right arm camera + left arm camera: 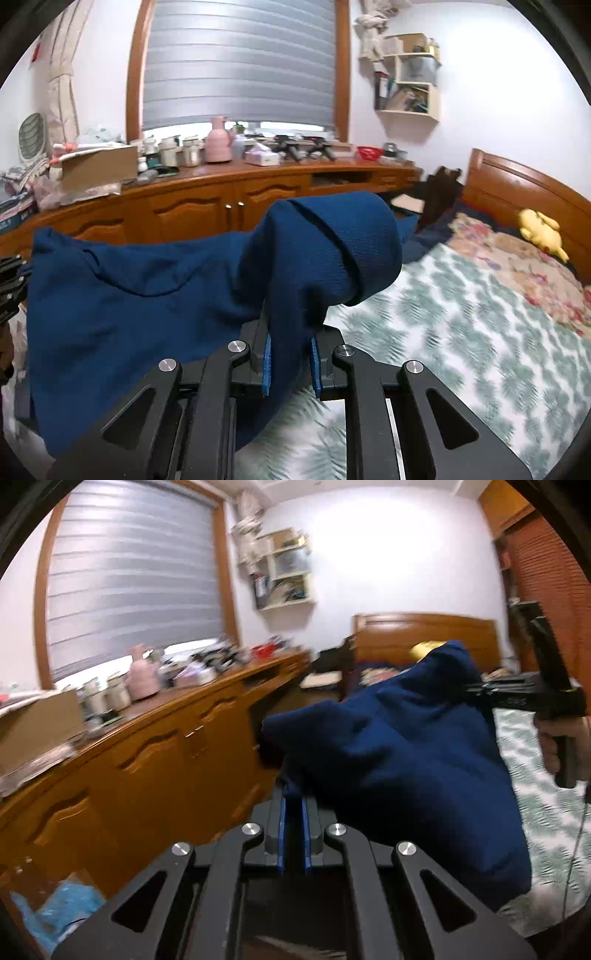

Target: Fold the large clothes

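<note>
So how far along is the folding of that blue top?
Early on. Done: the navy garment has been picked up; it hangs above the bed. In hand: the left gripper and the right gripper each pinch an edge in closed jaws, the cloth stretched between them. Left: no fold shows yet; it must still be spread flat and folded.

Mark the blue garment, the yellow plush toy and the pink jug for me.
blue garment [122, 295]: right wrist view, flat hanging panel.
yellow plush toy [540, 229]: right wrist view, body, on the bed by the headboard.
pink jug [218, 142]: right wrist view, belly, on the wooden counter.
</note>
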A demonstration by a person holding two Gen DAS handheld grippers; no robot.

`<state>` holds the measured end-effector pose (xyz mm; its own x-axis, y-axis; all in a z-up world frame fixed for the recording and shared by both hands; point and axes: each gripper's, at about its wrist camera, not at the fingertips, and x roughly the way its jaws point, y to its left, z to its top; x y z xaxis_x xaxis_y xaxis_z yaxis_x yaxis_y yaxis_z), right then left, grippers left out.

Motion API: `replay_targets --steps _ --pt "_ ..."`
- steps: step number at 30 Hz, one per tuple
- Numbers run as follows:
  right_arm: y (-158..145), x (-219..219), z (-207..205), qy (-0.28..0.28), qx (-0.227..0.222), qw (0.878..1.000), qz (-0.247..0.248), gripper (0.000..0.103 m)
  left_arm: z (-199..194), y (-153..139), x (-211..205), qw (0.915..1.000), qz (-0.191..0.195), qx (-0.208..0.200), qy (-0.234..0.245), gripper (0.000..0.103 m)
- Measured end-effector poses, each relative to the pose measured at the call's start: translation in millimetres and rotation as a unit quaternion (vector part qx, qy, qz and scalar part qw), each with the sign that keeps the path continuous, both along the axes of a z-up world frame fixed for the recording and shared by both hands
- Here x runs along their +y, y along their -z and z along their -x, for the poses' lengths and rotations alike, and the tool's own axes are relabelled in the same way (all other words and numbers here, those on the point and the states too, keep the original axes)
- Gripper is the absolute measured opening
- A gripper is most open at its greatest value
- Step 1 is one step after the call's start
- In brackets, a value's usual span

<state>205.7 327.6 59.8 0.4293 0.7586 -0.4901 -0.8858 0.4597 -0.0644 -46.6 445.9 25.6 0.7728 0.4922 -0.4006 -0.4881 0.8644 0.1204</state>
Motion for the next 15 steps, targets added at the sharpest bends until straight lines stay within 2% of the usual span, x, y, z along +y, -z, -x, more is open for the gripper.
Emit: replay_targets --steps 3,4,6,8,9,11,13,15 --pt "26 48 0 0.010 0.005 0.999 0.034 0.014 -11 29 32 0.9985 0.013 0.044 -0.030 0.006" --pt "45 65 1 0.016 0.007 0.997 0.069 0.016 -13 46 44 0.9966 0.031 0.067 -0.036 0.006" --pt "78 82 8 0.014 -0.002 0.991 0.131 0.019 -15 66 54 0.9946 0.048 0.082 -0.043 0.006" --pt "104 84 15 0.031 -0.026 0.986 0.165 0.033 -12 76 54 0.9941 0.051 0.083 -0.049 0.007" --pt "108 81 15 0.027 -0.022 0.986 0.164 0.038 -8 80 55 0.9937 0.057 0.081 -0.052 0.009" --pt "108 71 15 0.031 -0.018 0.988 0.153 0.058 1 82 54 0.9941 0.066 0.071 -0.049 0.010" --pt "102 63 17 0.038 -0.023 0.989 0.143 0.066 12 85 49 0.9945 0.062 0.066 -0.052 0.010" --pt "92 57 22 0.024 -0.011 0.992 0.126 0.066 24 86 36 0.9947 0.062 0.066 -0.048 0.012"
